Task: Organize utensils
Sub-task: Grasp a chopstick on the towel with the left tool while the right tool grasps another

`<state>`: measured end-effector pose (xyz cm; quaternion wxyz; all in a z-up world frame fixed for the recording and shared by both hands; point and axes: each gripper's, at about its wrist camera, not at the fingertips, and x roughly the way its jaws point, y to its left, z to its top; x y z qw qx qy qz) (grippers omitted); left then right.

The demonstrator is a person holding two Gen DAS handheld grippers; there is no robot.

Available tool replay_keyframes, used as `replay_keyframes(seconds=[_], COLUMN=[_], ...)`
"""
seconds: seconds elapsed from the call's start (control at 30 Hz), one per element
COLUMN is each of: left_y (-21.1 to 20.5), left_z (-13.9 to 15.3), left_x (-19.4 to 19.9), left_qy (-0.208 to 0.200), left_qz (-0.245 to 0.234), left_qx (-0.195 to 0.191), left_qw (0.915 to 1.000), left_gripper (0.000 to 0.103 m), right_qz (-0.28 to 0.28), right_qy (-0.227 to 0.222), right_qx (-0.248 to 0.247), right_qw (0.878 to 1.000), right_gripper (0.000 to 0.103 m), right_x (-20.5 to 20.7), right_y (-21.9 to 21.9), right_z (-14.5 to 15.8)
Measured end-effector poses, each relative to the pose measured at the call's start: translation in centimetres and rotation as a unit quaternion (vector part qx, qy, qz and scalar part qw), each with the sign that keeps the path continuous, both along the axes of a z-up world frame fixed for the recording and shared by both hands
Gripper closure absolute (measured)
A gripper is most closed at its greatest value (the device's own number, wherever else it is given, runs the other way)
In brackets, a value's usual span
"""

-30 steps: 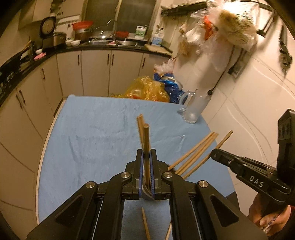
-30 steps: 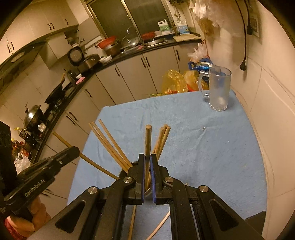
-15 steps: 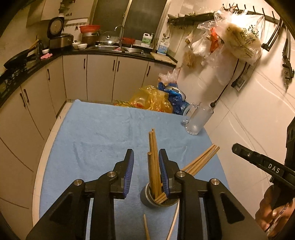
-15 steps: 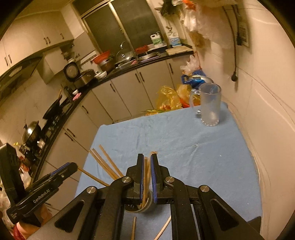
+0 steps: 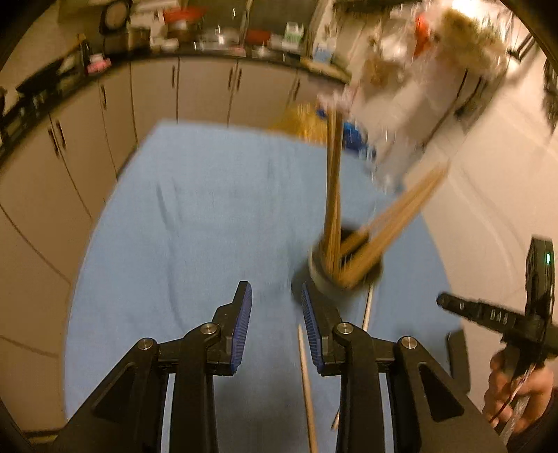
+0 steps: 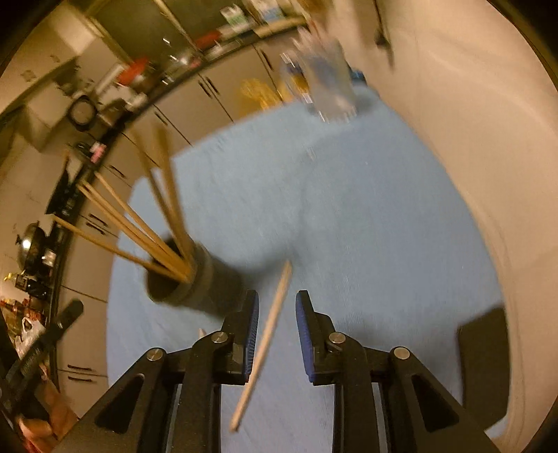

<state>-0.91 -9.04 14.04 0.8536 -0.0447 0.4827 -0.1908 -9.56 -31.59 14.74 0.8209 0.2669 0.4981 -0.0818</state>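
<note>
On the blue-covered bench (image 5: 195,223) a dark holder (image 5: 331,278) stands upright with a bundle of wooden chopsticks (image 5: 333,195) fanned out of it. The left gripper (image 5: 273,324) hangs spread and empty just short of the holder. The right gripper (image 6: 277,331) is opening; a loose chopstick (image 6: 268,334) lies on the cloth in its gap, untouched by the pads, just beside the holder.

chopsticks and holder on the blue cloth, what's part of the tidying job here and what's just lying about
Part of the job:
- loose chopstick on the blue cloth
- holder
- chopsticks in it

Just lying about:
- glass mug
- yellow bag
- counter clutter
</note>
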Motion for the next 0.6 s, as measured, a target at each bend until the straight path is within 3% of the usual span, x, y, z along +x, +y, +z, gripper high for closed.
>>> replay_keyframes(seconds=[0.13,0.27,0.47,0.53,0.6], left_y=[-1.8,-3.4,-5.4,-6.0,-6.3], left_z=[-4.6,-8.1,-10.2,-10.5,-11.0], left_x=[-1.3,-2.0,-2.3,-2.5,-2.3], left_qy=[0.071,0.126,0.145,0.139,0.140], left_qz=[-0.029,-0.046,-0.066,-0.067,-0.065], left_qx=[0.006,0.014,0.027,0.038,0.051], left_qw=[0.9971,0.9909,0.9869,0.9873,0.9868], left_gripper=[0.075,0.075,0.076,0.092,0.096], right_qz=[-0.006,-0.012,-0.007,-0.005,-0.002], right_qy=[0.050,0.065,0.071,0.074,0.077], right_qx=[0.023,0.038,0.041,0.046,0.050], right_qw=[0.998,0.997,0.997,0.996,0.996], right_gripper=[0.079,0.079,0.079,0.079,0.079], right_x=[-0.4,-0.5,0.0,0.2,0.8], right_y=[-0.1,-0.6,-0.2,-0.4,-0.2], right_z=[-3.3,-4.4,-4.8,-5.0,-5.2])
